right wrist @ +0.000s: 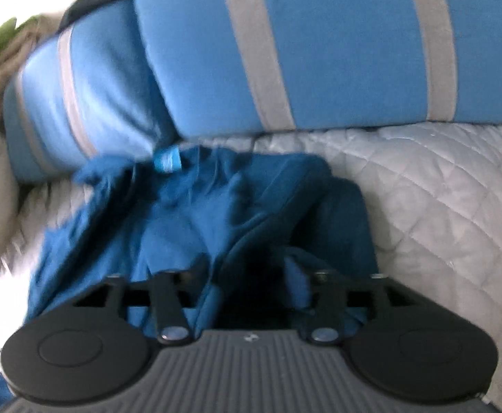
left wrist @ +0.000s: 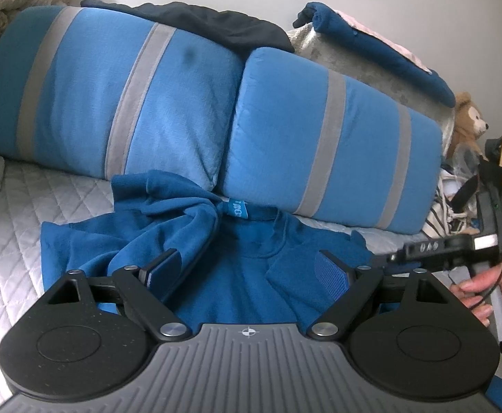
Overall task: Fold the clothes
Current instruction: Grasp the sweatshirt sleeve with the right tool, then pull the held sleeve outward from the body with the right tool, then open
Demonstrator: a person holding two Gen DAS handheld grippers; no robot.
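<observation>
Carefully, I'd pinch the crumpled blue fleece sweatshirt [left wrist: 251, 268] near its collar label [left wrist: 237, 210], since both grippers' fingers, left [left wrist: 247, 272] and right [right wrist: 251, 285], stand wide, gripping nothing.

A deep blue sweatshirt [left wrist: 244, 275] with a light blue neck tag [left wrist: 236, 209] lies on a pale grey diamond-quilted bedcover [left wrist: 17, 227]. Two pillows [left wrist: 319, 144] are sky blue with grey stripes. A black garment [left wrist: 216, 24] tops them; the plush toy [left wrist: 467, 117] is tan.
</observation>
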